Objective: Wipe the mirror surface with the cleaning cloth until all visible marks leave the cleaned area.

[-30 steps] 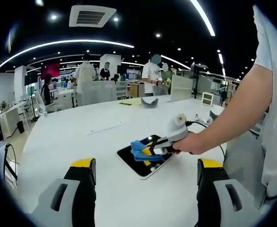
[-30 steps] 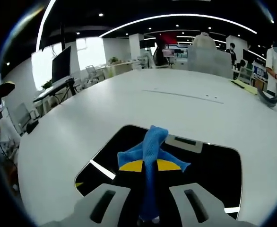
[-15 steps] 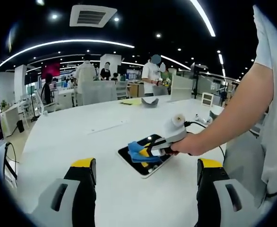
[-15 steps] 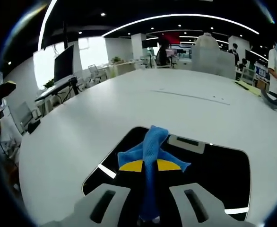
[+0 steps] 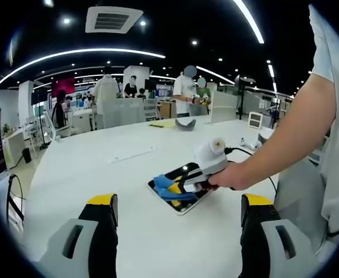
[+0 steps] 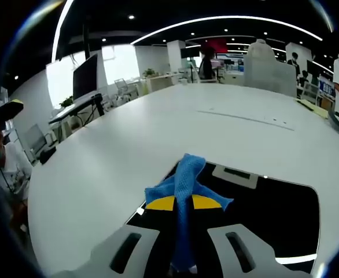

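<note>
A wide white worktop (image 5: 100, 174) in a large open office. In the near foreground, the left hand-held gripper (image 5: 178, 223) shows two grey jaws with yellow tips, set wide apart with nothing between them. Farther out, a dark mirror (image 5: 181, 188) lies flat on the worktop. From the right, a person's hand (image 5: 239, 175) holds the right hand-held gripper (image 5: 172, 186), which presses a blue cleaning cloth (image 5: 165, 186) onto the mirror. People stand at the far side.

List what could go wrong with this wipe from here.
1. The mirror lies loose on the white table; the left gripper hangs open, off it, so it may slide.
2. The blue cloth is bunched between the right gripper's jaws, so hard tips may scrape the glass.
</note>
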Demonstrator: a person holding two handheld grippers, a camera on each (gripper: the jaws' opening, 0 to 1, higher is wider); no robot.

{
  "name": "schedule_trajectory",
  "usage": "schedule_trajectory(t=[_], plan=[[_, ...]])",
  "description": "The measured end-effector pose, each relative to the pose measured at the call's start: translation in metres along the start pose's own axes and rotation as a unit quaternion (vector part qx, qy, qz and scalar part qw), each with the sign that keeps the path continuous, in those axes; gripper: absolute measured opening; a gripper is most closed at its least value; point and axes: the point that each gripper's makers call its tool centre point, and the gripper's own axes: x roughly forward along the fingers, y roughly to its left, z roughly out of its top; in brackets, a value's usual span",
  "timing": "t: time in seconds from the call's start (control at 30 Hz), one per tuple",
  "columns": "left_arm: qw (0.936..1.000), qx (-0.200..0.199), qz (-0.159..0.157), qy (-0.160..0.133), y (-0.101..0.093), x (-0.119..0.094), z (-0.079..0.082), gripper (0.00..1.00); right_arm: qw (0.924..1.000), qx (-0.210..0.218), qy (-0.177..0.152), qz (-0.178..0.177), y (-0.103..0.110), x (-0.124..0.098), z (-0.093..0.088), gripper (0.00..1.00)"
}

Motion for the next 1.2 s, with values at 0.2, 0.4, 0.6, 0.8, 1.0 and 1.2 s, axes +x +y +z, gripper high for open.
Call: schedule_trajectory(t=[0.2,0.4,0.6,0.8,1.0,1.2], plan=[[1.0000,-0.001,0.000,0.002,0.000,0.000,-0.002,0.88,1.0000,0.003,-0.003,-0.001,0.004,0.004,0.000,0.04],[0.9999,0.001,-0.010,0.002,-0.008,0.005,-0.002,0.88,1.0000,0.001,-0.002,0.006,0.011,0.004,0.000,0.04],[0.9999,0.003,-0.014,0.004,-0.009,0.006,-0.003,0.88,0.9999,0.003,-0.005,0.013,0.016,0.005,0.001,0.04],[0.9999,-0.001,-0.014,0.004,-0.008,0.007,-0.005,0.88,0.9998,0.000,-0.011,0.014,0.018,0.004,0.001,0.03],[0.9999,0.001,-0.014,0.006,-0.008,0.008,-0.007,0.88,0.9998,-0.003,-0.015,0.015,0.018,0.004,0.001,0.03],[0.9999,-0.001,-0.016,0.005,-0.010,0.009,-0.009,0.87,0.9997,-0.005,-0.017,0.019,0.019,0.003,0.001,0.03]])
